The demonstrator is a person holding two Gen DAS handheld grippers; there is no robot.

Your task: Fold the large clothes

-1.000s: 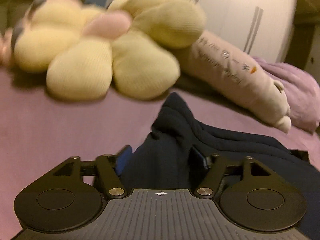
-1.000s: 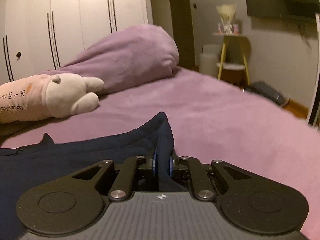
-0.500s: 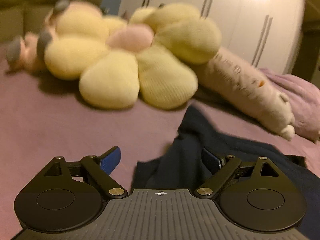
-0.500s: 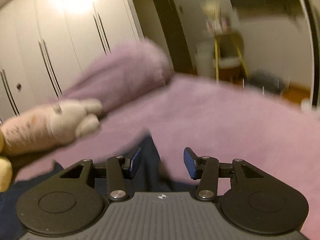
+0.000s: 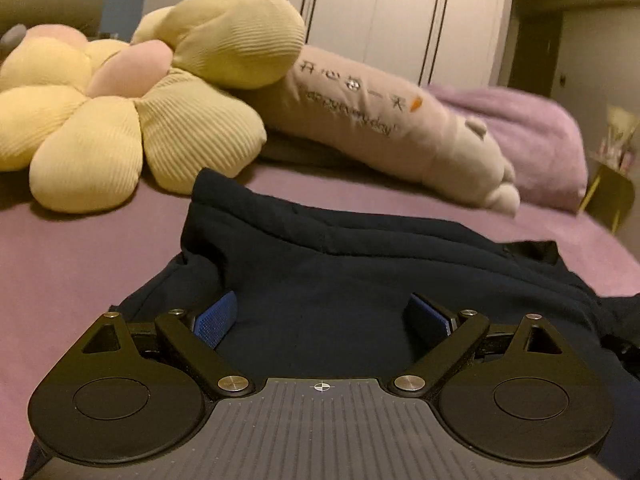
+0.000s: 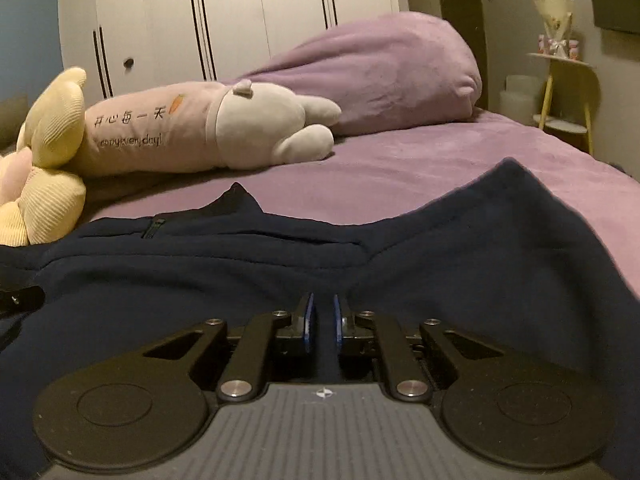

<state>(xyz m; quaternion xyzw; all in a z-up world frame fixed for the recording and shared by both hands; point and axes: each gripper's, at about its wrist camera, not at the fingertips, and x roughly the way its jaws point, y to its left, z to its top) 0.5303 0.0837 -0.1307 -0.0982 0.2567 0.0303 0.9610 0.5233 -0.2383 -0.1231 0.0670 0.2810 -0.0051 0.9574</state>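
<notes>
A dark navy garment lies spread on the purple bed, with a zip near its far edge in the right wrist view. My left gripper is open, its blue pads wide apart over the cloth near the garment's left corner. My right gripper is shut on a fold of the navy garment, the blue pads nearly together with cloth between them.
A yellow flower cushion and a long pink rabbit plush lie at the bed's far side. A purple duvet heap sits beyond. White wardrobes stand behind. A yellow side table stands right of the bed.
My left gripper, which opened half a second ago, now sits open further over the garment. My right gripper let go, moved over the cloth and closed on a new fold.
</notes>
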